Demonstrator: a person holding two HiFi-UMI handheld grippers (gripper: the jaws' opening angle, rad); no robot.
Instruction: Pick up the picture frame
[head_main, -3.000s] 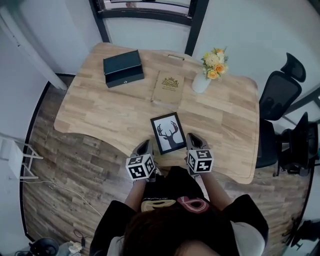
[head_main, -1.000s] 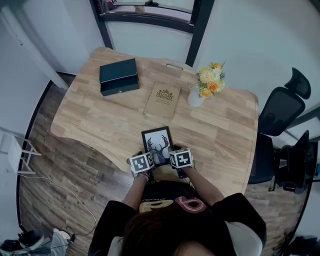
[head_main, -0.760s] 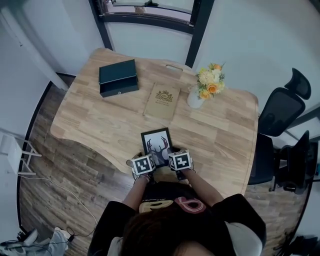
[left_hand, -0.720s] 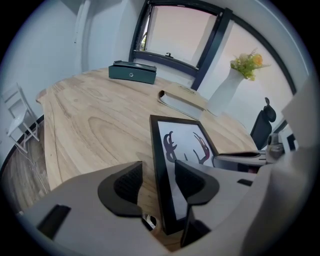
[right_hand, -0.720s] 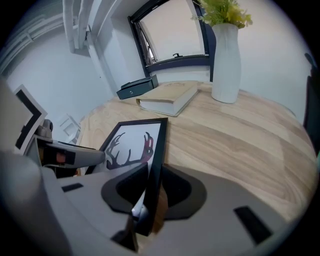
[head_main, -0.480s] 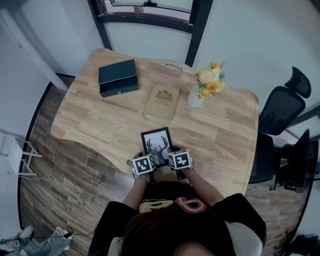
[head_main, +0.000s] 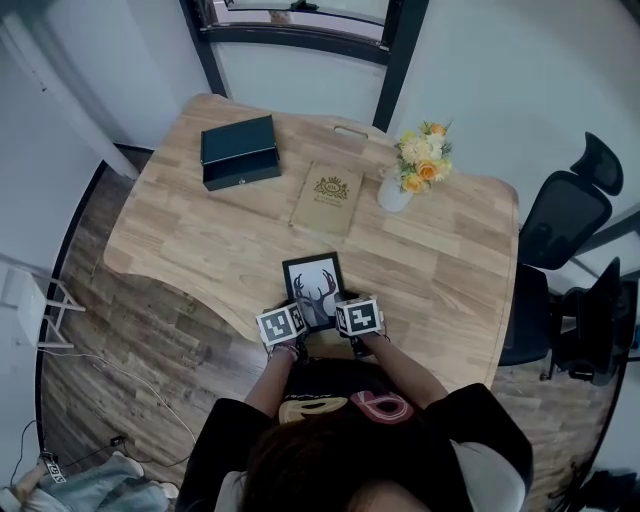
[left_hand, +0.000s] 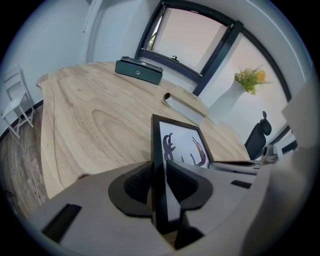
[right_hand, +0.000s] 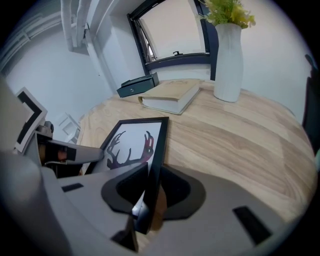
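Wood-look flooring (head_main: 120, 340) surrounds a pale wooden counter (head_main: 200, 240) with rounded corners, seen from above. A black office chair (head_main: 565, 200) stands beside the counter's right end. A person in a dark top (head_main: 340, 450) stands at the near edge, reaching both arms forward.

On the far left part of the counter sits a dark rectangular box (head_main: 240, 152). To its right, well apart from it, a tan book (head_main: 328, 198) with an emblem on its cover lies flat. Just right of the book stands a white vase (head_main: 393, 192) holding yellow and orange flowers (head_main: 425, 160).

Nearer the person, close to the counter's front edge, lies the picture frame (head_main: 312, 282). It is black, with a white print of a deer's head and antlers. Its far end points toward the book. Whether its near end has left the wood cannot be told.

Each hand holds a tool topped by a cube with square black-and-white markers. The left tool (left_hand: 159, 165) has just been closing its jaws, and its dark pads now press on the frame's left edge near the bottom corner. The right tool (right_hand: 154, 170) has also just been closing, and its pads clamp the frame's right edge near the other bottom corner. The two tools sit side by side with the frame's lower end between them.
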